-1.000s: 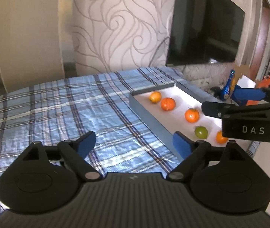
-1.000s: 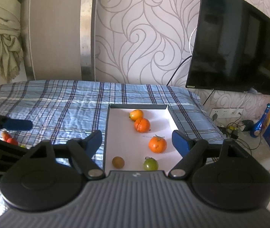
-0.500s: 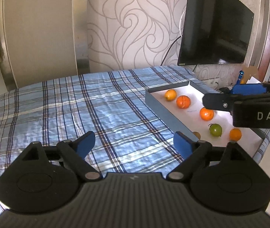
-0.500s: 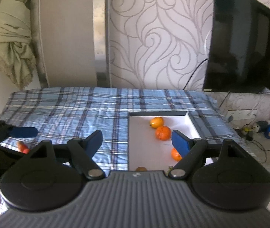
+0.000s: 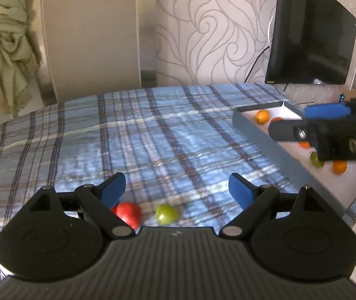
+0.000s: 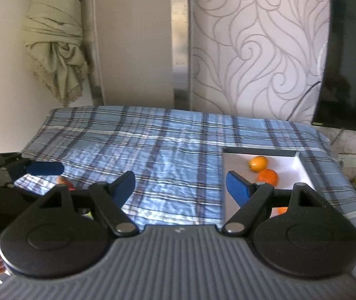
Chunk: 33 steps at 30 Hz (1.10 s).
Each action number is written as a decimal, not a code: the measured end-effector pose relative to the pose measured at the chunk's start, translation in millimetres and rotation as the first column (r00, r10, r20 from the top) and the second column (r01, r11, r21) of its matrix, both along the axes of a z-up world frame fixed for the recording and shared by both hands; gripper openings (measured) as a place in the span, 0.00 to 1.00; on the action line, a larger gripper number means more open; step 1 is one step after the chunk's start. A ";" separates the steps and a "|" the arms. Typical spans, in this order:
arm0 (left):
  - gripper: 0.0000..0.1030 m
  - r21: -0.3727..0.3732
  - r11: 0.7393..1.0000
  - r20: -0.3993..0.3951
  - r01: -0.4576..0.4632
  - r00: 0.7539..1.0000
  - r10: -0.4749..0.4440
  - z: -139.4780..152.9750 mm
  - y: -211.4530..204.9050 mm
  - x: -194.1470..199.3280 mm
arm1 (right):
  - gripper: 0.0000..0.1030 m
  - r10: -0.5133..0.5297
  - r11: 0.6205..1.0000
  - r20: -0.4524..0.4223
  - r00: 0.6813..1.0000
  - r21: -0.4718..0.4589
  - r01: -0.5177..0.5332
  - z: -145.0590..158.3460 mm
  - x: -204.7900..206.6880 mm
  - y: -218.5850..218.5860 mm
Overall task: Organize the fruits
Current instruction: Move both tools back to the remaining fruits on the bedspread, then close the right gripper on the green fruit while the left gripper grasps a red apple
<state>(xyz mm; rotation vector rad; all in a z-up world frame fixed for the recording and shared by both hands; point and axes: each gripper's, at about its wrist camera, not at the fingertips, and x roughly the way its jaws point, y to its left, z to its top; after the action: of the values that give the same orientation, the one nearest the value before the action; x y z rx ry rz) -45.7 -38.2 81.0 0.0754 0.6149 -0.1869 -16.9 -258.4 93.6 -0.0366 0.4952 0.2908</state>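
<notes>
Curtain, knotted, pale green cloth. Bed, blue plaid cover, rumpled. Left gripper, jaws apart, empty, above round red fruit and green fruit. Right gripper, jaws apart, empty, just been closing. Tray, grey rectangular, white floor, long axis running away, holding round oranges.

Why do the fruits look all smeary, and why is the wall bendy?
Left wrist view: motion blur smears the red fruit, the green fruit and the tray. Right wrist view: the fisheye lens bends the TV and wall edges; sunlight glares on the plaid cloth.
</notes>
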 end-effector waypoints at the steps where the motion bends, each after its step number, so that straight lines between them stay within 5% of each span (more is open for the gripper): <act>1: 0.89 -0.001 1.000 -0.009 -0.007 1.000 0.007 -2.5 4.1 -2.6 | 0.70 0.018 1.000 -0.006 1.000 0.000 -0.018 -0.6 1.5 3.2; 8: 0.88 0.005 0.999 -0.035 -0.042 0.999 0.042 -8.6 24.1 -13.7 | 0.62 0.143 0.989 -0.041 0.989 -0.019 -0.144 -10.5 10.5 38.8; 15: 0.88 0.024 0.999 -0.050 -0.030 0.998 0.031 -11.5 39.8 -26.8 | 0.41 0.257 0.963 -0.115 0.959 -0.048 -0.264 -34.1 24.0 78.3; 33: 0.85 0.039 0.998 -0.104 -0.053 0.993 0.057 -22.3 75.8 -35.2 | 0.36 0.292 0.936 -0.265 0.919 -0.117 -0.332 -82.3 46.4 126.0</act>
<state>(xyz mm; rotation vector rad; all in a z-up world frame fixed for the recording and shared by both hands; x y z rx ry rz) -80.9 37.7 58.7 0.0837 0.7249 -0.1268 29.5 -132.3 11.4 -0.2413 0.7595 0.5746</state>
